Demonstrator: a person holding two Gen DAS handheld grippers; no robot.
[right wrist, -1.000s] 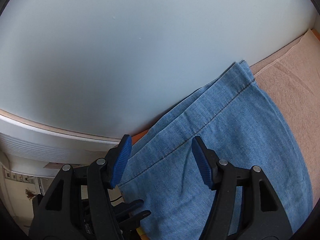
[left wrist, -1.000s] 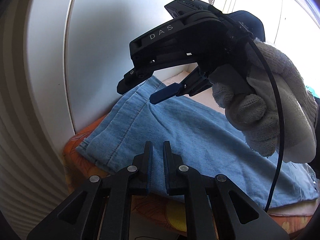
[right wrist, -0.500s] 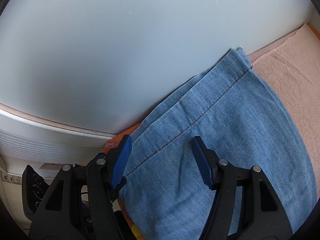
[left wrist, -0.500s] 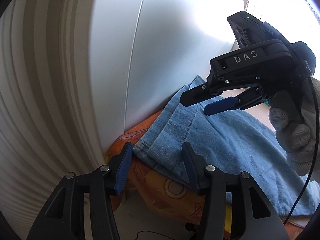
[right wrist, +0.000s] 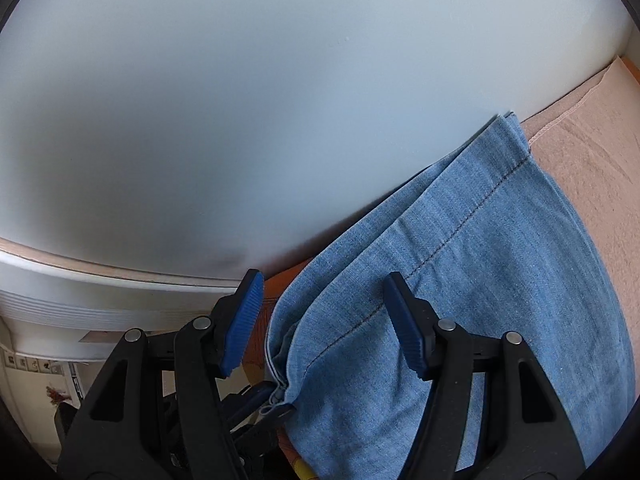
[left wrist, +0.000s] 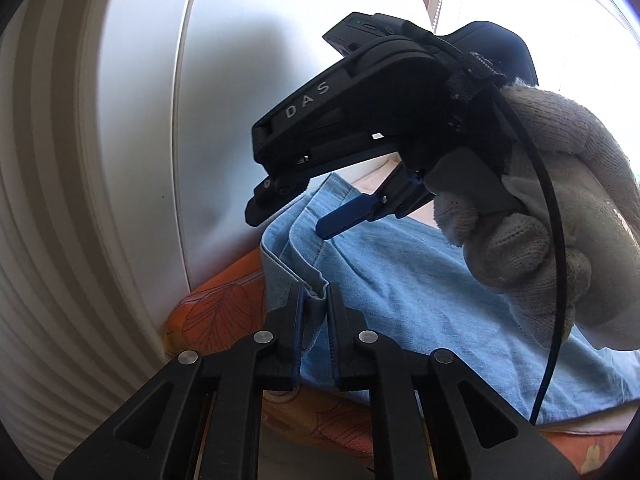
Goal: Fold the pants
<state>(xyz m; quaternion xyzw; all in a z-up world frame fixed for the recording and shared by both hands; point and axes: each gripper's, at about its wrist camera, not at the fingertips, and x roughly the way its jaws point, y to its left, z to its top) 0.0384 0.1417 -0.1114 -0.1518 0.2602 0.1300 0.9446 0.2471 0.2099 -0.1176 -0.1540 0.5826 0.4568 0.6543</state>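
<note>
white wall (right wrist: 280, 120) close behind pants (right wrist: 480, 300)

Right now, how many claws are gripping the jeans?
1. The left claw pinches the jeans at their hem corner; the right claw hovers open above them.

Pants (left wrist: 400, 292): light blue denim, matt, stitched hems. Left gripper (left wrist: 314, 312): matt black plastic, metal rivets. Right gripper (right wrist: 324, 328): ribbed blue pads (right wrist: 244, 320). Glove (left wrist: 560, 216): grey knit. Sheet (right wrist: 592, 168): beige cloth. Wall panel (right wrist: 280, 100): smooth white.
</note>
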